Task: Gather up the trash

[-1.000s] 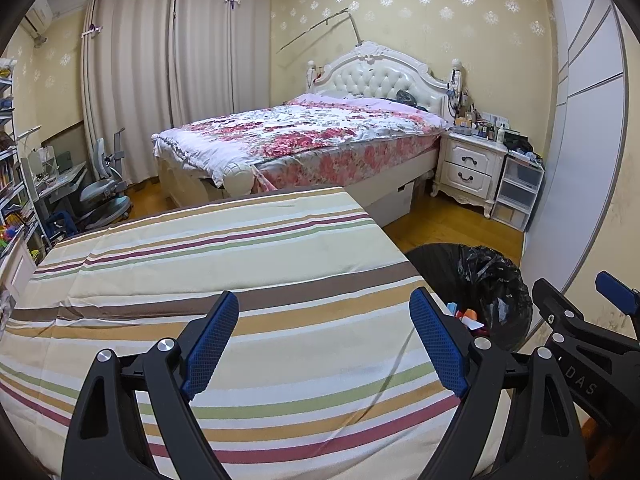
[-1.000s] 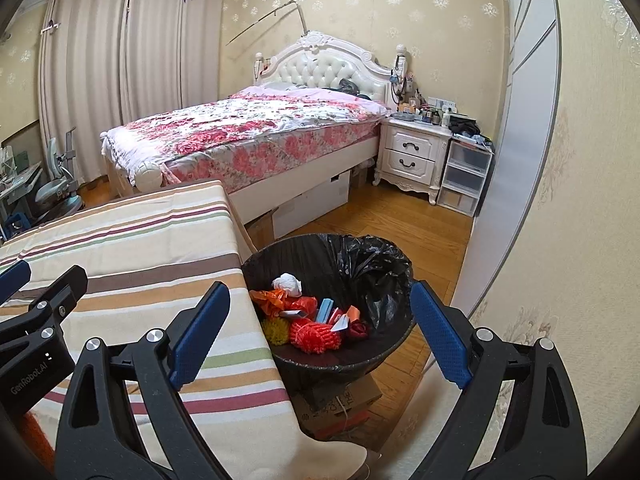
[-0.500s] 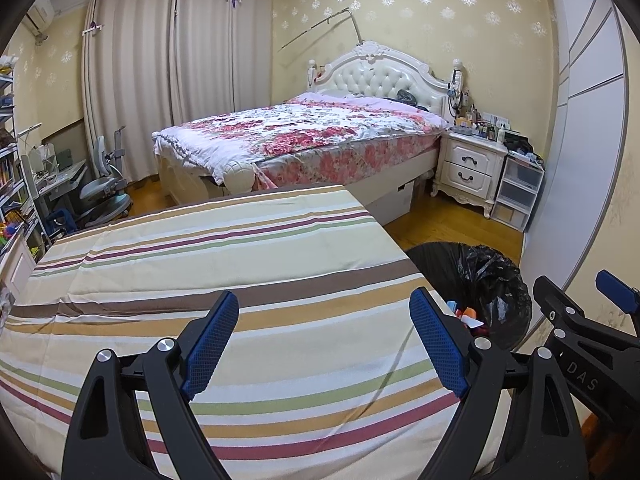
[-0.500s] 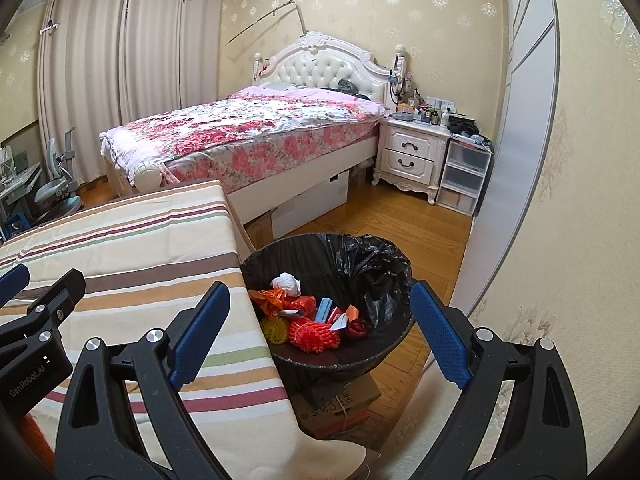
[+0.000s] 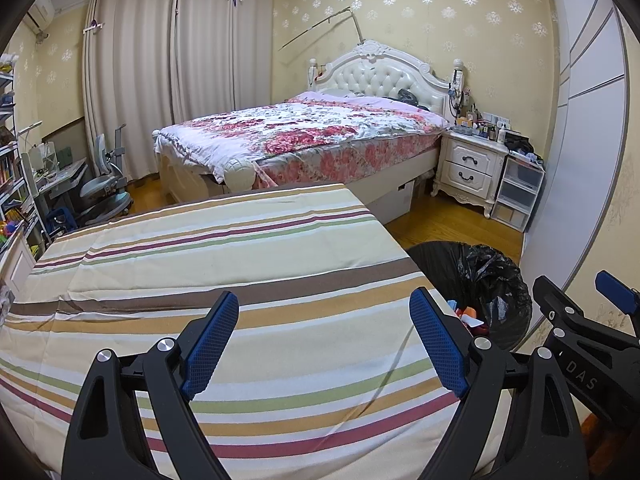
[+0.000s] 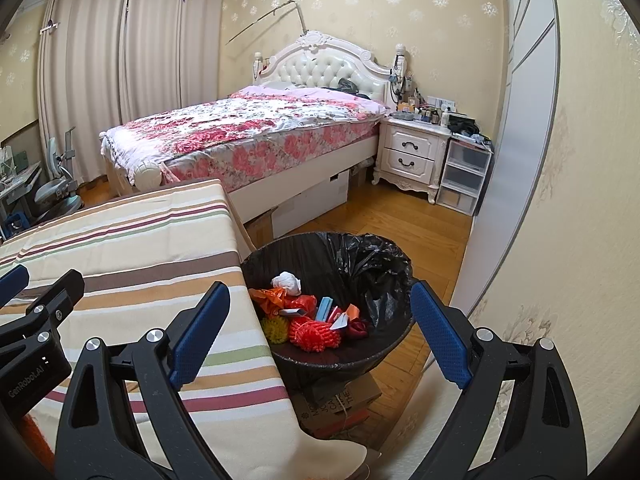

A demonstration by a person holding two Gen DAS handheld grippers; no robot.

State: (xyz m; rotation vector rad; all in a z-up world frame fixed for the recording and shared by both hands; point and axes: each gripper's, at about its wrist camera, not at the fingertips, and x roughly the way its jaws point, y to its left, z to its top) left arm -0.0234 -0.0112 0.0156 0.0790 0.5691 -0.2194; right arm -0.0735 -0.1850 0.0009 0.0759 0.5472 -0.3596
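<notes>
A black-lined trash bin point(image 6: 360, 256) stands on the floor right of the striped table point(image 6: 132, 248). It holds trash: a white crumpled wad point(image 6: 286, 282), orange wrappers point(image 6: 276, 300), a red bristly ball point(image 6: 316, 333), a yellow ball point(image 6: 275, 328) and small paper bits. My right gripper point(image 6: 320, 334) is open and empty, over the bin's near side. My left gripper point(image 5: 324, 344) is open and empty above the striped tablecloth point(image 5: 224, 272). The bin also shows in the left wrist view point(image 5: 492, 276), with my right gripper at the right edge.
A bed with a floral cover point(image 6: 248, 128) stands behind the table. A white nightstand point(image 6: 412, 152) and plastic drawers point(image 6: 464, 176) sit by the wardrobe wall on the right. A cardboard box point(image 6: 340, 400) lies under the bin. A chair and desk point(image 5: 100, 184) stand at left.
</notes>
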